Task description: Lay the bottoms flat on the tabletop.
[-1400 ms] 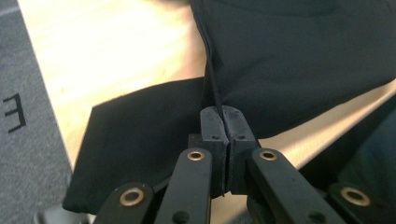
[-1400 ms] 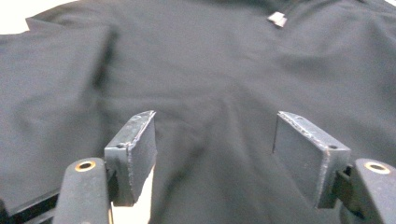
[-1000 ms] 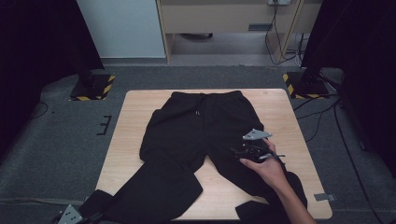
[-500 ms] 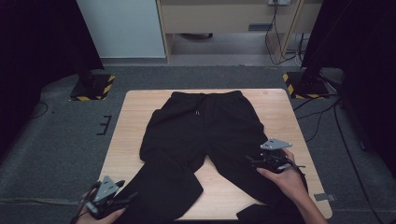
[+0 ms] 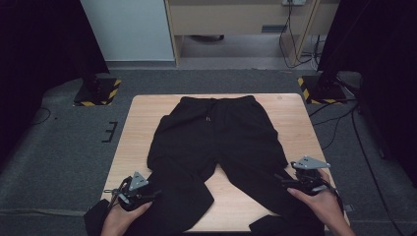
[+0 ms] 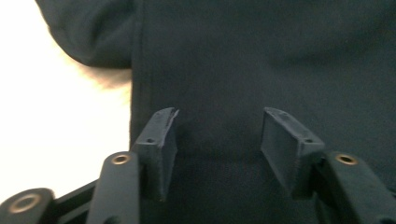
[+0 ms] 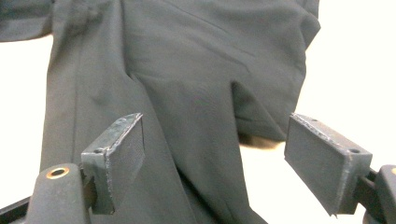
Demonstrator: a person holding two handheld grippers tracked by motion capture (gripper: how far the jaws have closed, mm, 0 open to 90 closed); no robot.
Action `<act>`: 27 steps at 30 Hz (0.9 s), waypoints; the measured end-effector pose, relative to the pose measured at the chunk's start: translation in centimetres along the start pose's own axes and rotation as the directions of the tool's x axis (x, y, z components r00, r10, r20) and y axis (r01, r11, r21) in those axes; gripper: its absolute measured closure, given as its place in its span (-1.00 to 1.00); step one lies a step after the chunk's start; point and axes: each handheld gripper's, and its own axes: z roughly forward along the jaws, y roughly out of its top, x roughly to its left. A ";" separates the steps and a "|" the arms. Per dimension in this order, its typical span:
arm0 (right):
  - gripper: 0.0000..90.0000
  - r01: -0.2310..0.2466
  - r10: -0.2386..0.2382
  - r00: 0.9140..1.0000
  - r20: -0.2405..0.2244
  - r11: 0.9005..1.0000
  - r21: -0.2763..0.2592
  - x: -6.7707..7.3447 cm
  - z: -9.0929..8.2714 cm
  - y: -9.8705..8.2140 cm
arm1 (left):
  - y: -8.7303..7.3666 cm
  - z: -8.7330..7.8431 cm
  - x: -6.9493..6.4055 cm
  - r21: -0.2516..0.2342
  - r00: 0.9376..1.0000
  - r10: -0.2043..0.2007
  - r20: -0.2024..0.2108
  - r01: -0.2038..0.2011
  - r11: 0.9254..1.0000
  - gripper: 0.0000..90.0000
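Left gripper (image 6: 217, 133): two jaws apart, having just been closing, black cloth lying behind the gap but not pinched; pads not pressing on it. Right gripper (image 7: 215, 161): two jaws wide apart, having just been opening a little, a ridge of cloth lying between them, neither pad touching it. One pair of black trousers (image 5: 216, 147) is spread flat on the surface (image 5: 290, 110), waistband toward the far edge with a drawstring at its middle, two legs running toward the person; both leg ends hang over the near edge. In the high view the left gripper (image 5: 147, 194) sits at the outer seam of the left leg near the near-left corner, held by one hand (image 5: 120, 219); the right gripper (image 5: 295, 181) sits at the outer side of the right leg near the near-right corner, held by the other hand (image 5: 319, 201). Count: two grippers, two hands, one garment, one surface. Bare wood shows as a strip along the left edge, a wider strip along the right edge, a band beyond the waistband, and a wedge between the two legs. Around the surface lies grey carpet (image 5: 64, 147); two striped stand bases (image 5: 96, 91) stand off the far corners, well apart from the garment.
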 end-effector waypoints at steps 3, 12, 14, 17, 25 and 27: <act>-0.55 -0.011 0.011 1.000 0.004 1.000 -0.001 -0.4 -0.4 -0.5 | -0.1 0.0 0.1 -0.010 1.000 -0.004 0.001 0.004 1.000 0.22; -0.52 -0.022 0.022 1.000 0.004 1.000 -0.002 -0.5 -0.6 -1.3 | -0.1 -0.4 -0.5 0.017 1.000 0.020 -0.009 -0.019 1.000 1.00; -0.52 -0.027 0.027 1.000 0.003 1.000 -0.001 -0.6 -0.6 -1.3 | -0.4 -0.9 -0.7 0.030 1.000 0.027 -0.010 -0.026 0.999 1.00; -0.51 -0.032 0.032 0.999 0.004 0.999 -0.002 -0.6 -0.7 -1.5 | -1.1 -1.9 -0.8 0.035 1.000 0.015 -0.015 -0.015 0.999 1.00; -0.47 -0.028 0.028 1.000 0.009 1.000 0.000 -0.7 -1.0 -2.0 | -2.5 -5.4 -1.4 0.010 1.000 -0.001 -0.020 0.001 1.000 1.00; -0.46 -0.029 0.029 1.000 0.007 1.000 0.002 -0.7 -1.0 -1.9 | -2.5 -5.9 -1.8 0.011 1.000 0.010 -0.017 -0.010 1.000 1.00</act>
